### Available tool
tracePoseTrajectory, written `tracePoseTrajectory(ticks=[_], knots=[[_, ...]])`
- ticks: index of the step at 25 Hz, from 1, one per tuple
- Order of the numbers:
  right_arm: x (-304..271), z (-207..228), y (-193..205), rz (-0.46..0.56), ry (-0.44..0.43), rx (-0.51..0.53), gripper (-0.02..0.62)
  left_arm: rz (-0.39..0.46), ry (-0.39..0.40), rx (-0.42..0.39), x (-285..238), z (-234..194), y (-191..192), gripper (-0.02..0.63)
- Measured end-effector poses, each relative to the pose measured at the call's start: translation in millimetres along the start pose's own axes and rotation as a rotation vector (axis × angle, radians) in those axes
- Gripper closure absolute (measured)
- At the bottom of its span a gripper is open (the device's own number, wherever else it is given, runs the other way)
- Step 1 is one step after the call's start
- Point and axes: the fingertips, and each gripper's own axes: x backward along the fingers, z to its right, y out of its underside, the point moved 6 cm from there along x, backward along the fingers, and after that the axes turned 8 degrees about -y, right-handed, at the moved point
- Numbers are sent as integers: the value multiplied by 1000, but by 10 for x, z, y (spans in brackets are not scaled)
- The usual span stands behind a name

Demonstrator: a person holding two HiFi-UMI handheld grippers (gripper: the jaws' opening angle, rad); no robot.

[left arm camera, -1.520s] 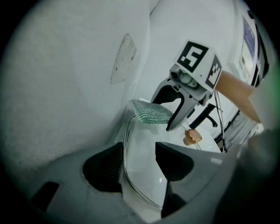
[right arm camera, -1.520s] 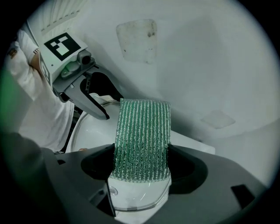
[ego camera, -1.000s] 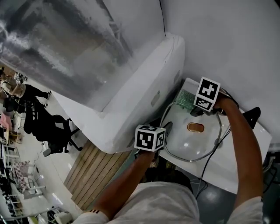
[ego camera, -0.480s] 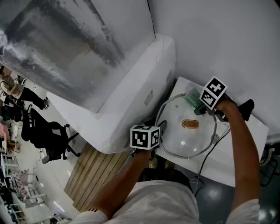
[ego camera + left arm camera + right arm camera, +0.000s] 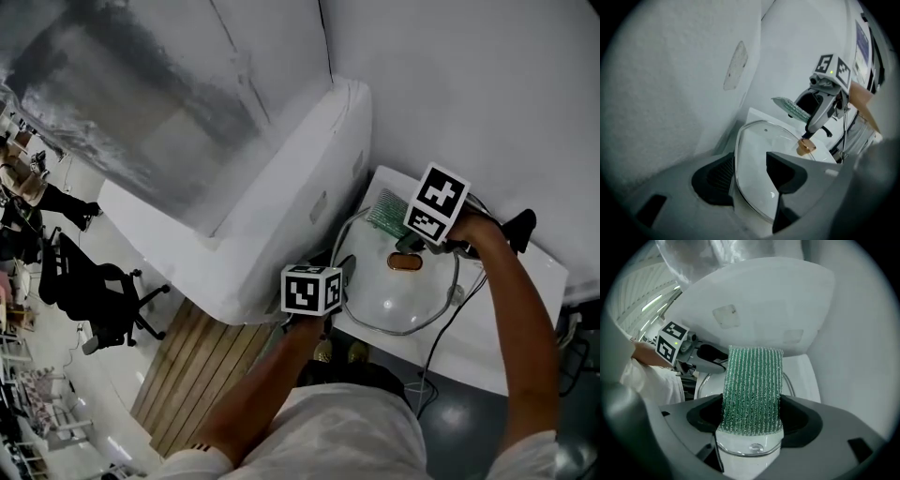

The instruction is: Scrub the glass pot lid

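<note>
Glass pot lid (image 5: 398, 298) on the white table (image 5: 473, 354), near rim clamped by left gripper (image 5: 751, 174). Right gripper (image 5: 752, 422), over the lid's knob (image 5: 406, 262), pinches a green scouring pad (image 5: 752, 385). Risk: hard scrubbing could slip the rim free.

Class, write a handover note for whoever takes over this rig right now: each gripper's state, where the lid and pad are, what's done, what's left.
Left gripper: shut on the lid's near rim, holding it on the table.
Right gripper: shut on the green pad, held over the far rim, seemingly off the glass.
Done: both things gripped; scrubbing progress can't be judged.
Left: lower the pad and scrub the glass.
</note>
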Motion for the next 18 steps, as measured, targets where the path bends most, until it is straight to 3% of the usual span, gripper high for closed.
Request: tracePoseTrajectory(ticks=[5, 18], knots=[[-225, -319, -228, -63, -9, 88, 247, 3, 0, -2, 3, -5, 5, 379], [-557, -508, -205, -185, 55, 126, 247, 17, -1, 2, -4, -1, 25, 379]])
